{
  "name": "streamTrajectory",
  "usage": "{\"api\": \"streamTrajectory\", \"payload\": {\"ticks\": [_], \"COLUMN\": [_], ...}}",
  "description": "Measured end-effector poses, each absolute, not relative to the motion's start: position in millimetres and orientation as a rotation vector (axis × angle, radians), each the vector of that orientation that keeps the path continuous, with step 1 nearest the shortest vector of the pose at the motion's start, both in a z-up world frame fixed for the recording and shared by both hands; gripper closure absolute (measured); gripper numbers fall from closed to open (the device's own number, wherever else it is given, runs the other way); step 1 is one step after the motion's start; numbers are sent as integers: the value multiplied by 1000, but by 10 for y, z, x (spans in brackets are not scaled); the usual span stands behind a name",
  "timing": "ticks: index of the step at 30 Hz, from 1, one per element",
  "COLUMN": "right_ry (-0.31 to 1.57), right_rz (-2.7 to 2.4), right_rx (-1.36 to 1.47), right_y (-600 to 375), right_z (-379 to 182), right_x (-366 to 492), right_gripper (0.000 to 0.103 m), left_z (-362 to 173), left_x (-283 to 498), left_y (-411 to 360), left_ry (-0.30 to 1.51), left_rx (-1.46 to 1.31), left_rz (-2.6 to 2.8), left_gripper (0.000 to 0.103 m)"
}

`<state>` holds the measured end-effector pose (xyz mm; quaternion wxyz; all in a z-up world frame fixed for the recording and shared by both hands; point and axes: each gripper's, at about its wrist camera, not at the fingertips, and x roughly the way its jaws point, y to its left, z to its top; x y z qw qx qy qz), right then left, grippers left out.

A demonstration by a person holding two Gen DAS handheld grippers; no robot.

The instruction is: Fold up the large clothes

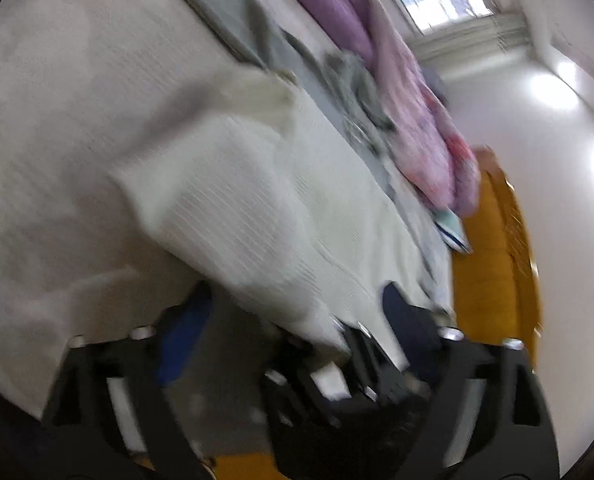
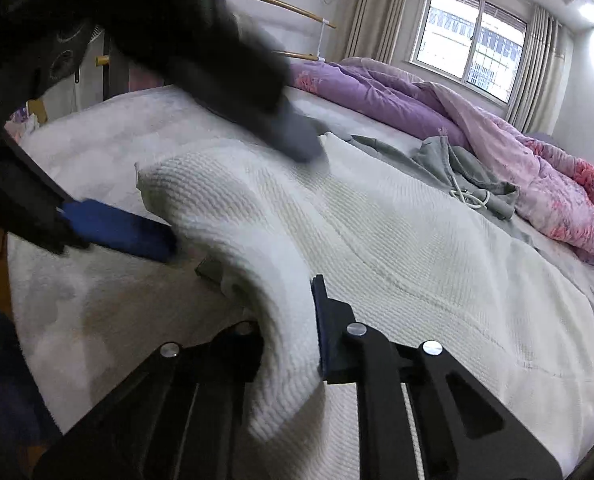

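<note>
White waffle-knit garment (image 2: 397, 240) lies spread, one edge folded over.

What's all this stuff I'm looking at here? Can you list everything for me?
white knit garment: one, cream white, spread on the bed, its near edge bunched up
grey hoodie: one, grey with a white drawstring, crumpled behind the white garment
quilt: one, purple and pink, heaped along the far side of the bed
bed cover: one, pale grey-white, under everything
window: one, barred, far wall, beige curtains either side
wooden bed frame: one, orange-brown, at the bed's edge
left hand-held gripper: one, black with blue pads, open, fabric lying between its fingers
right hand-held gripper: one, black, closed on the white garment's bunched edge
</note>
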<state>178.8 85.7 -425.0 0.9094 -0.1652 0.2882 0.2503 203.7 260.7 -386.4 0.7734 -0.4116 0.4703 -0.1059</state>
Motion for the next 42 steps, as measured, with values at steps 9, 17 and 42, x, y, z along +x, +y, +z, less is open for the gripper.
{"api": "streamTrajectory", "payload": {"ticks": [9, 17, 42], "right_ry": [645, 661, 713], "right_rz": [547, 564, 103], "right_rx": [-187, 228, 1093], "right_y": [657, -2, -3148], "right_z": [-4100, -3658, -4449], "right_x": [1910, 2055, 2008], "right_gripper": [93, 94, 95], "left_z": [-4088, -3283, -3451], "left_x": [2602, 2745, 3068], "left_y": [2566, 1921, -438], "left_ry": [1086, 945, 1073], "left_rx": [-851, -583, -369], "left_rz": [-167, -210, -403], "left_gripper": [43, 69, 25]}}
